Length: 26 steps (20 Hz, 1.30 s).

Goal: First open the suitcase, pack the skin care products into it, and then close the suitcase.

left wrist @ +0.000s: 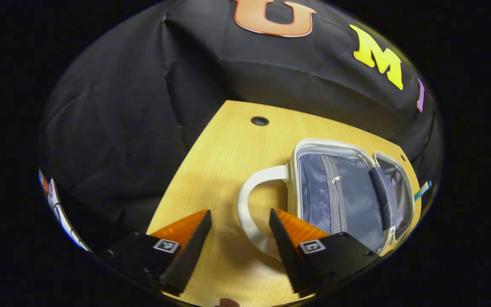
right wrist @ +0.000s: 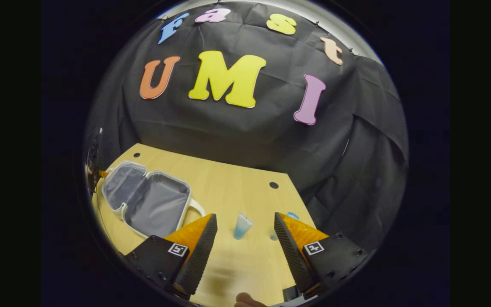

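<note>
The white suitcase (left wrist: 348,192) lies open on the wooden table (left wrist: 228,162), showing its grey-blue lining and a zip pocket. Its white handle (left wrist: 249,204) curves toward me. My left gripper (left wrist: 240,219) is open just above the table, its right finger overlapping the handle's lower curve. In the right gripper view the open suitcase (right wrist: 147,198) lies at the left. A light blue tube (right wrist: 242,226) stands on its cap ahead of my open right gripper (right wrist: 245,224). A second blue item (right wrist: 291,216) peeks from behind the right finger.
The table (right wrist: 228,183) has round cable holes (left wrist: 259,121) (right wrist: 273,185) near its far edge. Black cloth wall rises close behind the table. A thin teal item (left wrist: 423,190) shows past the suitcase's far side in the left gripper view.
</note>
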Available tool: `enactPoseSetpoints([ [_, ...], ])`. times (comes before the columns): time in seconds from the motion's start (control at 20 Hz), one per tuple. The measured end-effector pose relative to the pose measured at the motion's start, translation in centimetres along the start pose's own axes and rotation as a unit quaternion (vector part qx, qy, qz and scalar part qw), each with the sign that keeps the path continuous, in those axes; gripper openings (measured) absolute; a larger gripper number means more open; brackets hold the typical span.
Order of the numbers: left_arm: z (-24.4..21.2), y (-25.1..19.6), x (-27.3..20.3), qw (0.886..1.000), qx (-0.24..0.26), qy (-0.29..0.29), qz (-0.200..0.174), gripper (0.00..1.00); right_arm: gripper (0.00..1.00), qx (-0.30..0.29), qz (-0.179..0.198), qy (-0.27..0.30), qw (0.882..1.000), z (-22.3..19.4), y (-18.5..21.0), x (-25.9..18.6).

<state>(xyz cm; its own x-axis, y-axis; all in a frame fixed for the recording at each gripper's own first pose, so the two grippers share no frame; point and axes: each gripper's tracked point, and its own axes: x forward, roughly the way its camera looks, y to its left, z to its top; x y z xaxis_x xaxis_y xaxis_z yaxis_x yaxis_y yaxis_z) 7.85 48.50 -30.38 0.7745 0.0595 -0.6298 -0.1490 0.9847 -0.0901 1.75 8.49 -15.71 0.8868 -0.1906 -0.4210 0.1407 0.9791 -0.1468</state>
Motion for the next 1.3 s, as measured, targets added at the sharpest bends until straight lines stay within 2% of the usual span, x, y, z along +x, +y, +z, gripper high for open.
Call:
enactPoseSetpoints([
  [0.05,0.6,-0.7,-1.3,1.000,-0.004,-0.011,-0.003,0.99,0.80,-0.006,0.010,-0.007,1.000,0.5,0.3,0.1],
  [0.2,2.3,-2.9,-4.5,0.999,0.015,-0.044,0.012,0.99,0.80,-0.024,0.047,-0.034,0.998,1.7,1.0,0.1],
  [0.35,4.1,-7.3,-8.0,0.996,0.043,-0.074,0.022,0.99,0.80,-0.035,0.083,-0.054,0.994,2.4,0.8,0.3],
  [0.55,5.4,-16.7,-12.0,0.992,0.063,-0.113,0.008,0.99,0.80,-0.041,0.123,-0.073,0.989,2.0,-1.6,0.2],
  [0.75,5.7,-27.2,-14.8,0.987,0.070,-0.144,-0.015,0.99,0.80,-0.050,0.142,-0.085,0.985,0.7,-5.6,0.6],
  [1.0,3.7,-39.0,-17.3,0.983,0.078,-0.161,-0.046,0.99,0.79,-0.052,0.159,-0.083,0.982,-1.8,-11.5,1.0],
  [1.15,0.3,-45.4,-17.0,0.983,0.076,-0.150,-0.071,0.99,0.80,-0.046,0.155,-0.071,0.984,-3.6,-15.0,1.8],
  [1.3,-3.7,-51.2,-15.9,0.983,0.095,-0.123,-0.101,0.99,0.80,-0.034,0.142,-0.057,0.988,-5.2,-18.1,2.4],
])
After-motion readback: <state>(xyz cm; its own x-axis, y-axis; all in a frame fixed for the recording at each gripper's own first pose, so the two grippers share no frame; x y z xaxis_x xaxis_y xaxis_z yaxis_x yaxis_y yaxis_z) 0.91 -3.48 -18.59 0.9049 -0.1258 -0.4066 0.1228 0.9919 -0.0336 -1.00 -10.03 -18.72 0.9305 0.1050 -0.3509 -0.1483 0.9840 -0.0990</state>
